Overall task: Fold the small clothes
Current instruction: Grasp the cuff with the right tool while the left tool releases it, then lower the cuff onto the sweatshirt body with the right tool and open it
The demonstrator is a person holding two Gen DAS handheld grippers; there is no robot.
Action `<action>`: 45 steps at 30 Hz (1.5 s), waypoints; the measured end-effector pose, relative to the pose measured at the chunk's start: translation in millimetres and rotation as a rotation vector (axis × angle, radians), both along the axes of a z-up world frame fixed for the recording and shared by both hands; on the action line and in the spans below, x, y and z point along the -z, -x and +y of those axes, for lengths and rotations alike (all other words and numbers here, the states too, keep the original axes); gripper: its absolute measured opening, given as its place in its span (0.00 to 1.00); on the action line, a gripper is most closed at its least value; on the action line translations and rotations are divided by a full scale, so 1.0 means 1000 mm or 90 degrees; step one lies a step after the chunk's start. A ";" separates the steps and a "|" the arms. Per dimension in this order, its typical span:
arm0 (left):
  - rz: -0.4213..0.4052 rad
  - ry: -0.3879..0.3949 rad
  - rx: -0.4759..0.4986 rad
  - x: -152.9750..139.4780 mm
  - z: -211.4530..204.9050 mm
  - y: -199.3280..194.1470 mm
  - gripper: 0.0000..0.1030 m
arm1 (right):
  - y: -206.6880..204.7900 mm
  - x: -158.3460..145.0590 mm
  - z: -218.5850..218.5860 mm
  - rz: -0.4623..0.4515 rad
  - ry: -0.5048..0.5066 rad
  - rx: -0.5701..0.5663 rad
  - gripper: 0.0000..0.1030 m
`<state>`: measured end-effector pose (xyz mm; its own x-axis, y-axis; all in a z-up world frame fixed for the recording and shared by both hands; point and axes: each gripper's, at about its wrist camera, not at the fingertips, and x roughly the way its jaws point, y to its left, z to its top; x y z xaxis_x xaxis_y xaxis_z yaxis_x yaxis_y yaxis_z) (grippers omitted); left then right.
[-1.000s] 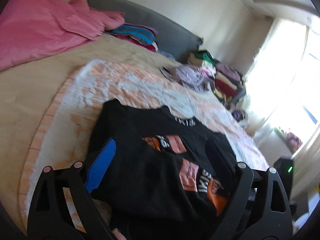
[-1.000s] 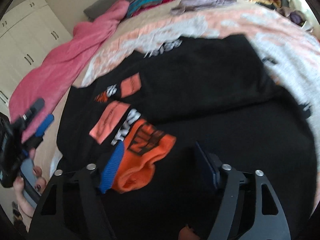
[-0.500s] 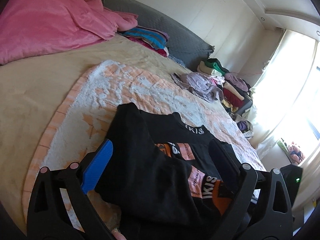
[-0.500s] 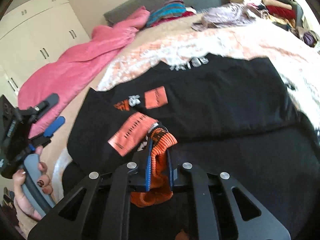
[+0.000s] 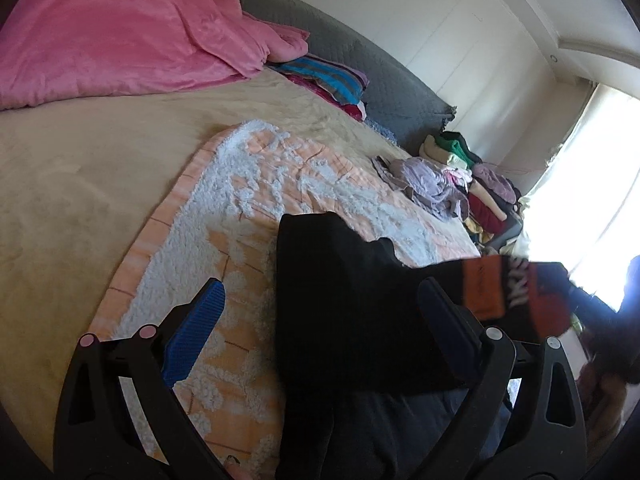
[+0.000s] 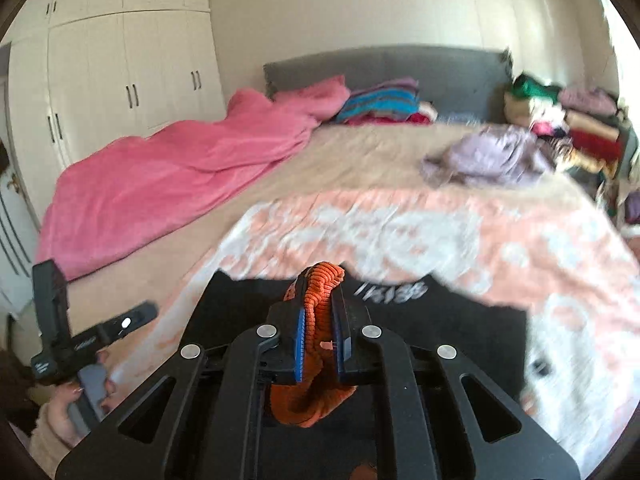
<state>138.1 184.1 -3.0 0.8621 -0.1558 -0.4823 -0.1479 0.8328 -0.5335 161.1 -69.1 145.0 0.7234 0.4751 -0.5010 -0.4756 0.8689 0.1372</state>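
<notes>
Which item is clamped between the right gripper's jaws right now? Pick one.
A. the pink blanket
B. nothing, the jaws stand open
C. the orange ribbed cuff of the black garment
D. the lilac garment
C: in the right wrist view the right gripper has its jaws shut on the orange ribbed cuff of the black garment, while the pink blanket and the lilac garment lie far up the bed.

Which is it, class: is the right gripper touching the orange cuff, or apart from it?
Touching. The right wrist view shows the right gripper shut, both blue pads pressed against the orange cuff.
</notes>
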 end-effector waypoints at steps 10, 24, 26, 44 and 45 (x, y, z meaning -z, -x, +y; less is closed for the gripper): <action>0.013 -0.055 0.059 -0.002 -0.028 -0.013 0.88 | -0.016 0.030 -0.049 0.008 0.027 0.074 0.09; 0.106 -0.062 0.106 0.001 -0.079 -0.065 0.74 | -0.018 0.071 -0.080 0.054 0.019 0.113 0.09; 0.104 -0.043 0.111 0.004 -0.085 -0.072 0.57 | -0.018 0.072 -0.082 0.058 0.020 0.115 0.09; 0.127 -0.084 0.148 0.034 -0.085 -0.087 0.54 | -0.026 0.104 -0.091 0.094 0.052 0.188 0.22; 0.125 -0.089 0.150 0.034 -0.086 -0.086 0.54 | -0.025 0.105 -0.093 0.096 0.043 0.189 0.24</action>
<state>223.9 98.4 -36.5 0.6984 -0.2599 -0.6668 -0.0323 0.9194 -0.3921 185.9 -161.7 40.1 0.7405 0.2169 -0.6360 -0.1798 0.9759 0.1235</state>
